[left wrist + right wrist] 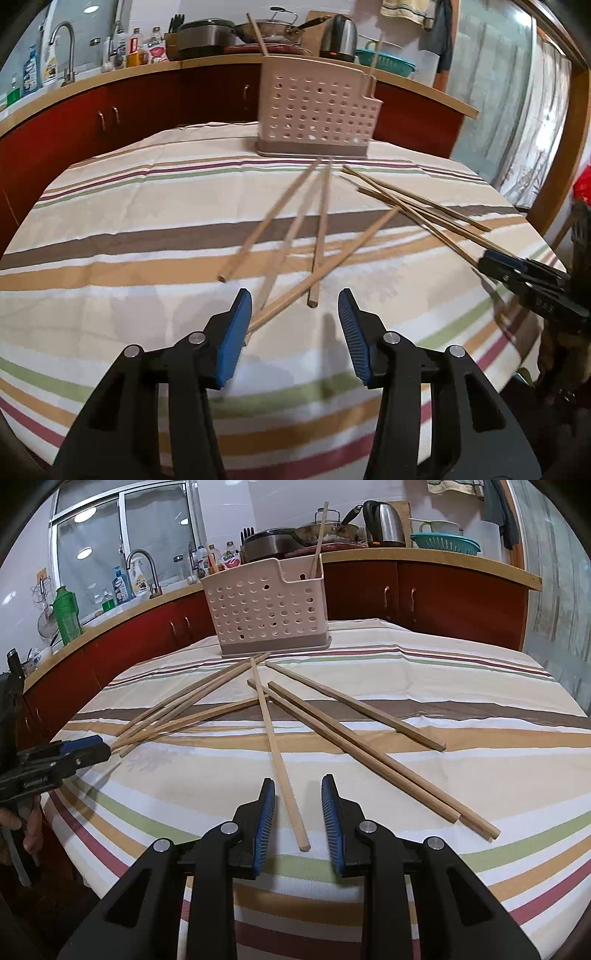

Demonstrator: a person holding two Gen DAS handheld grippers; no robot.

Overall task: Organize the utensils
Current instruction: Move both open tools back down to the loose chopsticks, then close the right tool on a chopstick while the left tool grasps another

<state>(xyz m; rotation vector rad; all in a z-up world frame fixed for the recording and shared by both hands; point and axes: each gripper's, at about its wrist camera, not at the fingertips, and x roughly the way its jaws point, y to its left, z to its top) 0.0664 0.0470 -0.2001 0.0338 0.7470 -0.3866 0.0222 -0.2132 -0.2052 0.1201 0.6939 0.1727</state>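
Left gripper point(294, 310) is hanging part-open over the chopstick pile point(295, 236), one stick just brushing its left pad, nothing pinched. Holder point(266, 609) is sitting at the far table edge point(480, 642). Right gripper point(298, 794) is straddling one chopstick point(280, 760), jaws narrow, not clamping.

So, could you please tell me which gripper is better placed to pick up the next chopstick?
Probably the right gripper: one chopstick lies centred between its open jaws. The left gripper has its nearest chopstick off-centre, beside one pad.
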